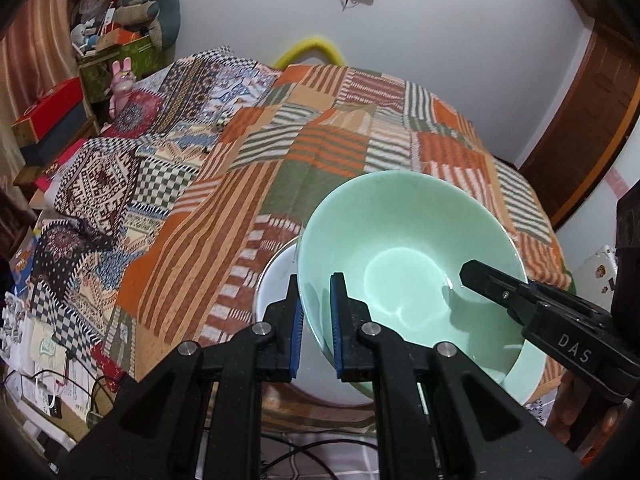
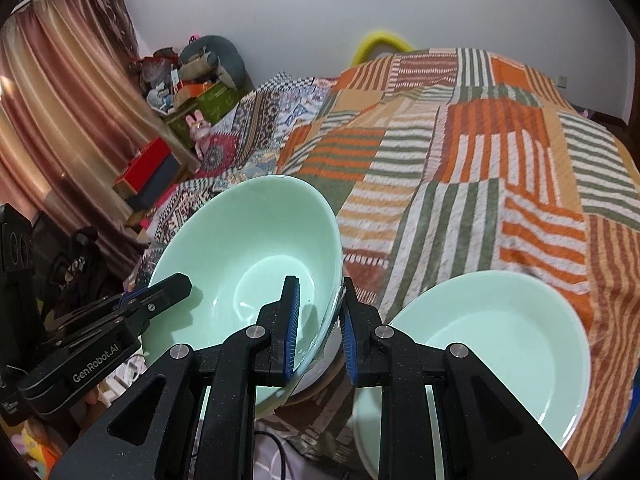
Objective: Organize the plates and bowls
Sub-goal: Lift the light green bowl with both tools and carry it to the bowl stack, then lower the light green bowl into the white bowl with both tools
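A mint green bowl [image 1: 400,256] [image 2: 248,248] is held tilted between both grippers, just over a white bowl [image 1: 276,280] [image 2: 320,368] on the patchwork cloth. My left gripper [image 1: 316,284] is shut on the bowl's left rim, one blue pad inside and one outside. It shows in the right wrist view as a black finger [image 2: 168,290] reaching in from the left. My right gripper [image 2: 319,286] is shut on the opposite rim, and its inner finger [image 1: 480,276] lies inside the bowl. I cannot tell whether the two bowls touch. A mint green plate [image 2: 500,340] lies to the right.
The striped patchwork cloth [image 1: 320,140] covers the whole surface. Red and dark boxes [image 1: 52,120], a pink rabbit toy [image 1: 122,84] and a cluttered shelf crowd the left side by the curtain. A wooden door [image 1: 592,120] stands at right. Cables [image 1: 304,452] run under the front edge.
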Available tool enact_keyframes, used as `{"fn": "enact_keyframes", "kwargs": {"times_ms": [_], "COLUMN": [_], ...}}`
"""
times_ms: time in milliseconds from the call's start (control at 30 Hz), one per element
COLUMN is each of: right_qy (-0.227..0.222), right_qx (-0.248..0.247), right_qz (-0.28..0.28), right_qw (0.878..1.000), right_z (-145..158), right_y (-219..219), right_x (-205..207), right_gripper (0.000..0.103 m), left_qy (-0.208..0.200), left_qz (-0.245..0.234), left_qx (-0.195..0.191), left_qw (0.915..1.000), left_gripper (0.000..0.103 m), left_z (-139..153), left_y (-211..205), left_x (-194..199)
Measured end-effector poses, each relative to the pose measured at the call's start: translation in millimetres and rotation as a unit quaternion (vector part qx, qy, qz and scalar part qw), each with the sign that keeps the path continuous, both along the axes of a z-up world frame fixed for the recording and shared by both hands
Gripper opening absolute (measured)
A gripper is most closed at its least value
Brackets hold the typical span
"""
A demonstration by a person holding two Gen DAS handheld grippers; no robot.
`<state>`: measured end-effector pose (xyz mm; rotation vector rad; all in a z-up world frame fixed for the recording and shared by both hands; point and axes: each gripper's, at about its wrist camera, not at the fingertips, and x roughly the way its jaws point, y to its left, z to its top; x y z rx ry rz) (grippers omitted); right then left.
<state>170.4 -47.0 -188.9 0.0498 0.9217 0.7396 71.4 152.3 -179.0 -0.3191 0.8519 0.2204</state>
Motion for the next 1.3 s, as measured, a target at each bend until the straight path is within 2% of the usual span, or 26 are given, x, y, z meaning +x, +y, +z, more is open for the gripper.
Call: {"fn": "enact_keyframes", "kwargs": {"times_ms": [200,500,733,1000,1300], "right_qy": [0.014,0.029,0.042,0.056,0.056], "right_qx": [-0.012,-0.033,-0.034,-0.032,-0.032], "right_qz": [0.009,0.014,0.017,0.020,0.027], "right_qw": [1.000,0.999,0.998,0.998,0.998], "right_z": [-12,-28,-36,-45,-45], "right_y": [11,20,22,25,25], "right_x": [-4,-3,-2,-1,0], "right_gripper": [0.019,0.020,0.020,0.020,0.020], "left_qy": [0.019,0.047,0.044,0.048,0.050], "left_qz": [0.009,0.015,0.027,0.030,0.030], "left_qx": [0.010,0.003,-0.001,0.034,0.036], "left_qw": [0.9997,0.9988,0.9987,0.9978,0.9977], "left_gripper": [0.010,0.010,0.010,0.010,0.011], "left_z": [-17,-38,-41,-44,-48], "left_y": [4,14,19,15,18], "left_x": [-2,3,4,6,6]}}
